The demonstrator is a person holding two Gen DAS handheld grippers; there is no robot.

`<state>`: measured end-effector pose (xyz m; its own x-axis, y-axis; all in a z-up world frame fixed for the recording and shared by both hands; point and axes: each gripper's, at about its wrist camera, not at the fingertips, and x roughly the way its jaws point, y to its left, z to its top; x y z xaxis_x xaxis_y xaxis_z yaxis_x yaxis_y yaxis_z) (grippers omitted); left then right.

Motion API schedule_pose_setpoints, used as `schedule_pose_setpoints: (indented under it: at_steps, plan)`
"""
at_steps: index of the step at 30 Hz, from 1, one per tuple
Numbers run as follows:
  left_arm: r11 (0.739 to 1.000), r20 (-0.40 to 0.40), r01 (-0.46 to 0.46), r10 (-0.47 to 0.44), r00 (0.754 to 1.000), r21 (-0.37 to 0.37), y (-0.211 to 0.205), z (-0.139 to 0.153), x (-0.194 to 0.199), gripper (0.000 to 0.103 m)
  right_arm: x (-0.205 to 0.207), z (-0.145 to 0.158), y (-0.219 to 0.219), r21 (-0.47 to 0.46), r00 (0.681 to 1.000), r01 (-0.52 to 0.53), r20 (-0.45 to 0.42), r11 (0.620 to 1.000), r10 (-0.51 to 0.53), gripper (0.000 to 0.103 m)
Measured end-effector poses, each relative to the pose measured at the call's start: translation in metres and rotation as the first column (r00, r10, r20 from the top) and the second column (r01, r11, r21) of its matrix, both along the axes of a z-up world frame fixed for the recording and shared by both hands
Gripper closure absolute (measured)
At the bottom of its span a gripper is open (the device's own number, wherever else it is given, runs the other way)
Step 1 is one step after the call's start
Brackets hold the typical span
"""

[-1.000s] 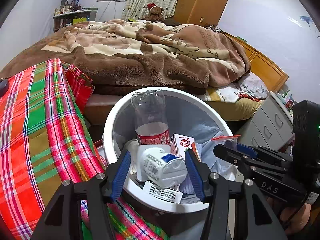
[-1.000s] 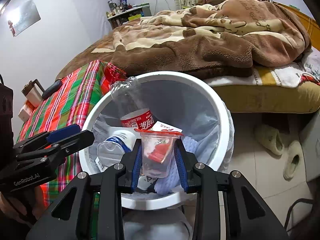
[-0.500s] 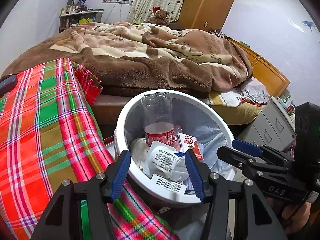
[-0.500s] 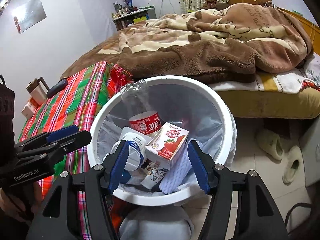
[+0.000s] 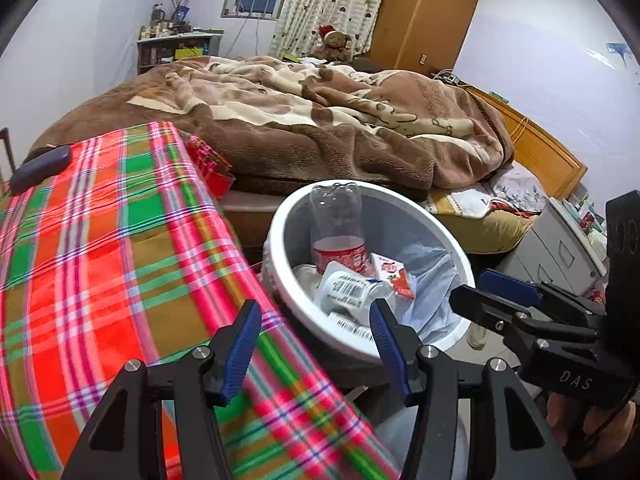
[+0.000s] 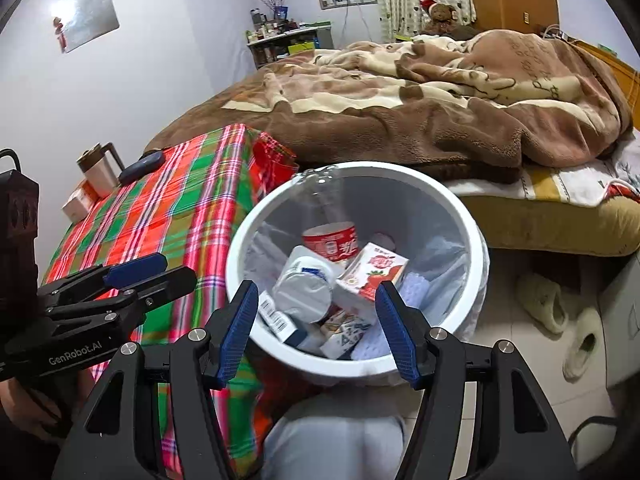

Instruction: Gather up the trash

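Note:
A white round bin with a clear liner stands between the plaid table and the bed. Inside lie a clear bottle with a red label, a strawberry drink carton, a white barcoded pot and smaller cartons. My right gripper hangs open above the bin's near rim, with nothing between its pads. My left gripper is open and empty over the table's corner beside the bin. Each gripper shows at the edge of the other's view.
The plaid-covered table carries a dark case and a tumbler. A bed with a brown blanket lies behind the bin. Slippers sit on the tiled floor and grey drawers at right. My knee is below.
My right gripper opened and dropped the clear red-lidded cup into the bin. Both grippers drew back and up from the bin, the left one sliding over the plaid table.

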<state>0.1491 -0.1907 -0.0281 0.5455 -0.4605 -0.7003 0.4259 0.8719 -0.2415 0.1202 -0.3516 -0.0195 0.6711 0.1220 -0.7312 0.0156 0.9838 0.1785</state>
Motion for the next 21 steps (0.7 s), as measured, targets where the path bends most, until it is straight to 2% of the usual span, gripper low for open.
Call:
schedule_pose_setpoints:
  at_steps: [11,21]
  plan:
    - [0.994,0.059,-0.099,0.097,0.994,0.035,0.042,0.013,-0.036,0.047,-0.023,0.011,0.025,-0.005,0.998,-0.041,0.045,0.999,0.041,0.041]
    - [0.990,0.097,-0.133,0.127,0.987,0.057,0.065,0.020,-0.076,0.047,-0.050,0.018,0.044,-0.030,0.994,-0.066,0.084,0.997,0.068,0.041]
